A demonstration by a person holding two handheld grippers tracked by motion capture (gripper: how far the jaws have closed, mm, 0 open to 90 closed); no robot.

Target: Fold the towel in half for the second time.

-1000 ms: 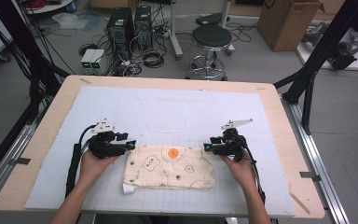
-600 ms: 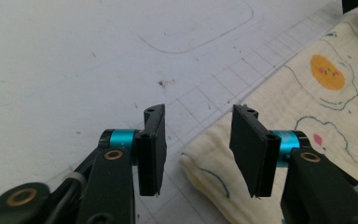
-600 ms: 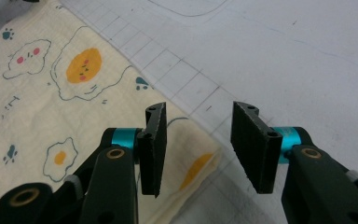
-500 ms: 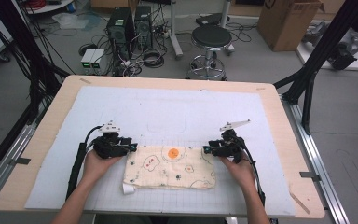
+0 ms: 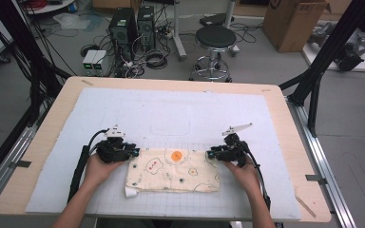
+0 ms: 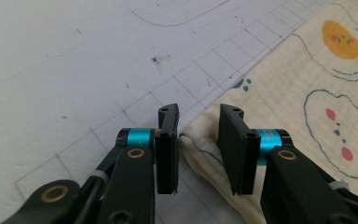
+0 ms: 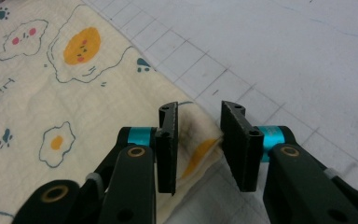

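From the high view, a folded cream cloth (image 5: 173, 172) printed with fried eggs lies on the white gridded mat (image 5: 171, 118) at the near edge, with the left gripper (image 5: 132, 153) at its far left corner and the right gripper (image 5: 211, 154) at its far right corner. In the left gripper view, the 2 jaws have just been closing around the cloth's corner (image 6: 200, 135), a gap remaining. In the right gripper view, the jaws, also closing, straddle the opposite corner (image 7: 198, 140), not yet pinching.
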